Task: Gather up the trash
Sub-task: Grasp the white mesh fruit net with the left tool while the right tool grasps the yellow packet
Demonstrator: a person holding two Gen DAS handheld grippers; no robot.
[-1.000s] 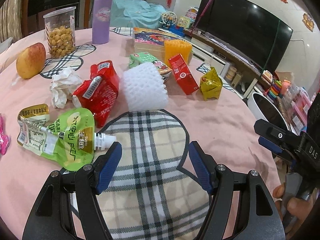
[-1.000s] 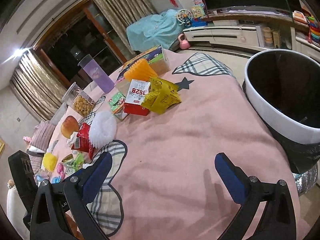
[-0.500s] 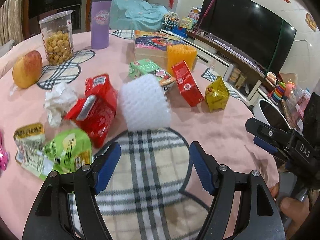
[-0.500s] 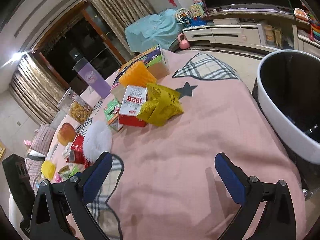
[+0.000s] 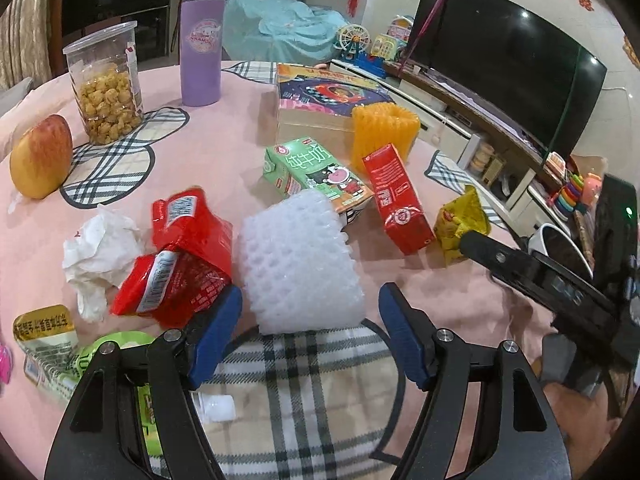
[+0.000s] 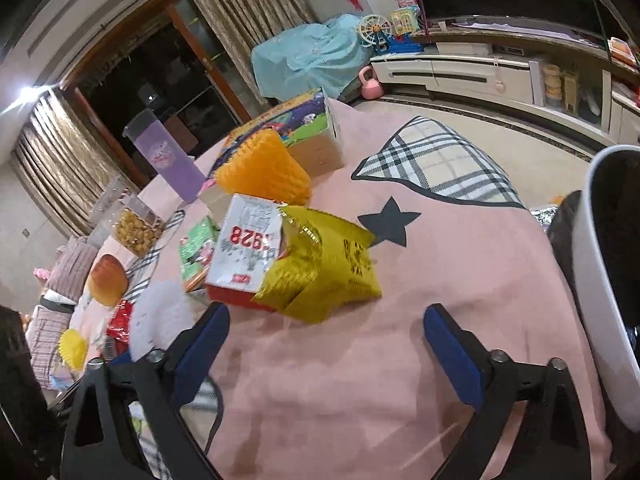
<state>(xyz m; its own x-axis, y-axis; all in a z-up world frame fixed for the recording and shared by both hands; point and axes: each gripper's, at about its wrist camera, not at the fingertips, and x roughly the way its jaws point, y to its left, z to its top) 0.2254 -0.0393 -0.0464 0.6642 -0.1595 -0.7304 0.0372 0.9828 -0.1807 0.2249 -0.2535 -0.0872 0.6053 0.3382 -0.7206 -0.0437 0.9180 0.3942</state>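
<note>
My left gripper (image 5: 310, 330) is open, its jaws just short of a white foam fruit net (image 5: 300, 264) on the pink tablecloth. Left of the net lie red wrappers (image 5: 180, 256), a crumpled tissue (image 5: 100, 252) and a green pouch (image 5: 60, 348). Behind it are a green milk carton (image 5: 316, 172), a red carton (image 5: 396, 196) and an orange foam net (image 5: 384, 128). My right gripper (image 6: 324, 344) is open and empty, close in front of a yellow foil wrapper (image 6: 324, 268) leaning on the red carton (image 6: 244, 252). The white trash bin (image 6: 608, 280) stands at the table's right edge.
An apple (image 5: 40, 160), a snack jar (image 5: 106, 88), a purple bottle (image 5: 200, 44) and a puzzle box (image 5: 328, 100) stand at the back of the table. A TV and a low cabinet are beyond the table's far edge. The right gripper shows in the left wrist view (image 5: 552, 280).
Both grippers moved forward. The left one closed in on the white foam net; the right one closed in on the yellow wrapper. Both stayed open.
</note>
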